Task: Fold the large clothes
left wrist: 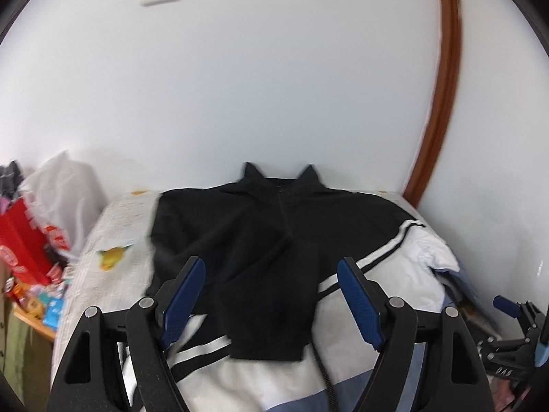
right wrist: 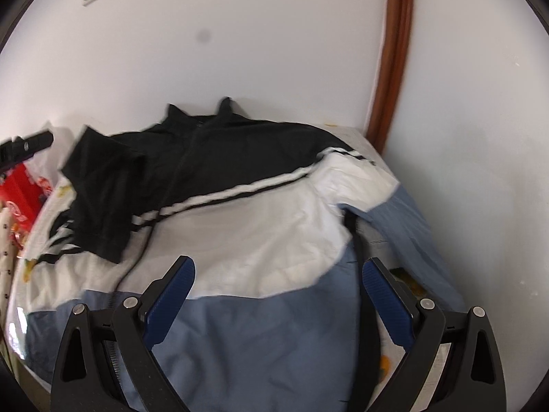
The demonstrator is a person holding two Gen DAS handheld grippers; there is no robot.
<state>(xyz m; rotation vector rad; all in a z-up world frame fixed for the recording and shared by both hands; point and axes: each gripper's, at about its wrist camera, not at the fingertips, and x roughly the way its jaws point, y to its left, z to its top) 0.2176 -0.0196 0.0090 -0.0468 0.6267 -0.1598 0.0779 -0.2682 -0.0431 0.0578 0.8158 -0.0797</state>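
1. Blue-padded fingers of the left gripper [left wrist: 271,295] stand nearest the lens, spread wide and grasping nothing; black fabric lies beneath the gap, clear of both pads.
2. Right gripper [right wrist: 278,295] is likewise released, its jaws apart above the blue lower panel, with no cloth pinched.
3. Task item: one large jacket [right wrist: 240,226], black at the shoulders, white with two stripes across the middle, blue at the hem. It lies front up on the bed [left wrist: 113,237], collar against the wall [left wrist: 274,86].
4. One black sleeve [left wrist: 271,302] is already folded inward across the chest, its cuff resting on the white band. The opposite sleeve [right wrist: 405,219] trails off toward the bed's edge beside the wall, not yet folded.
5. Judged progress: early; one sleeve in, the other and the body folds outstanding.
6. Risks:
   - The folded sleeve lies loose; dragging the body could slide it out of place.
   - The trailing sleeve sits close to the wall, leaving little room for a clean approach.
   - Thin, slippery-looking fabric may escape a shallow pinch.
   - Bags and clutter [left wrist: 31,254] beside the bed could snag a swinging hem.
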